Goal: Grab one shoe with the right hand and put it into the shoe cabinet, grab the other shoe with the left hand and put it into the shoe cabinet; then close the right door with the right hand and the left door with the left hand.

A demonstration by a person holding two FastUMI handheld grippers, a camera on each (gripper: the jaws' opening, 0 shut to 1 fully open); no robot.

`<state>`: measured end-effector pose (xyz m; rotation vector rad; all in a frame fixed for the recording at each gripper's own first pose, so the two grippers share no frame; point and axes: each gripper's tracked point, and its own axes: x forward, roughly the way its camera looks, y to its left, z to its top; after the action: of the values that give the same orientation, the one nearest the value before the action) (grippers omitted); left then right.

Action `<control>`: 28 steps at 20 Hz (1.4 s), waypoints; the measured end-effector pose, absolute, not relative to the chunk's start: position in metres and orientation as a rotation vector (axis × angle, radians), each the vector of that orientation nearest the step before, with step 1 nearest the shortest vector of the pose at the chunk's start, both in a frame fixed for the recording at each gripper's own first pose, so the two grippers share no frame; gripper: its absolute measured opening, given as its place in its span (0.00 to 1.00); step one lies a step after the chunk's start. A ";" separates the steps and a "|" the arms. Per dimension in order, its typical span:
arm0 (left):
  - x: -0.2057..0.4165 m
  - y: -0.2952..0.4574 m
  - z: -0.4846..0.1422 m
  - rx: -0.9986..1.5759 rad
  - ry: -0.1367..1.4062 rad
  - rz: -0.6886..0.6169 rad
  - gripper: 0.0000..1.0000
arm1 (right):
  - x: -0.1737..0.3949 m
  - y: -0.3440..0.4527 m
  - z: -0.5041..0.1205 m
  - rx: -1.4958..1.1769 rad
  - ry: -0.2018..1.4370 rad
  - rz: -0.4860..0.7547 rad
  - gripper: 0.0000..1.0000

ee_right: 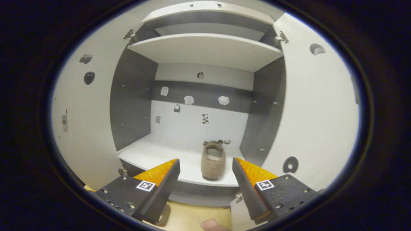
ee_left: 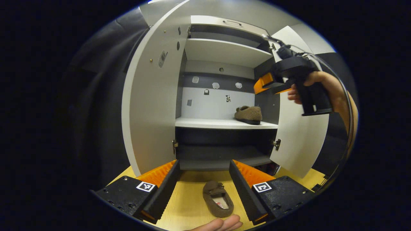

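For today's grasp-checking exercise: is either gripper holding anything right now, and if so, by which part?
Nothing is held. The left gripper is open above the slipper on the floor; the right gripper is open, facing the slipper on the shelf.

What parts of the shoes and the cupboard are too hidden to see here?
- Shoe on the floor: in the left gripper view its heel end is cut off by the picture's edge and a hand.
- Shoe on the shelf: in the right gripper view its sole is hidden underneath it.
- Bottom compartment: too dark in the left gripper view to see inside.
- Small stickers on the back wall: too small to make out.
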<state>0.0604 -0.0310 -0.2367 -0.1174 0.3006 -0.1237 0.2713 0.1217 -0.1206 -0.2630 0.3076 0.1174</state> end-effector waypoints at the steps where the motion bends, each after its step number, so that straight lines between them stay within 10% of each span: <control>1: 0.063 -0.031 -0.246 -0.117 0.321 -0.118 0.95 | 0.256 0.115 -0.113 -0.276 0.273 0.108 0.98; 21: 0.070 -0.064 -0.486 -0.100 0.857 -0.149 0.96 | 0.080 0.067 -0.178 -0.030 0.114 0.016 0.98; 28: 0.088 -0.074 -0.508 -0.107 0.822 -0.166 0.62 | 0.062 0.063 -0.196 -0.040 0.098 0.043 0.98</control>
<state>0.0881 -0.0741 -0.5078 -0.1069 0.8220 -0.1656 0.0623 0.0627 -0.1962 -0.0399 0.0982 0.0432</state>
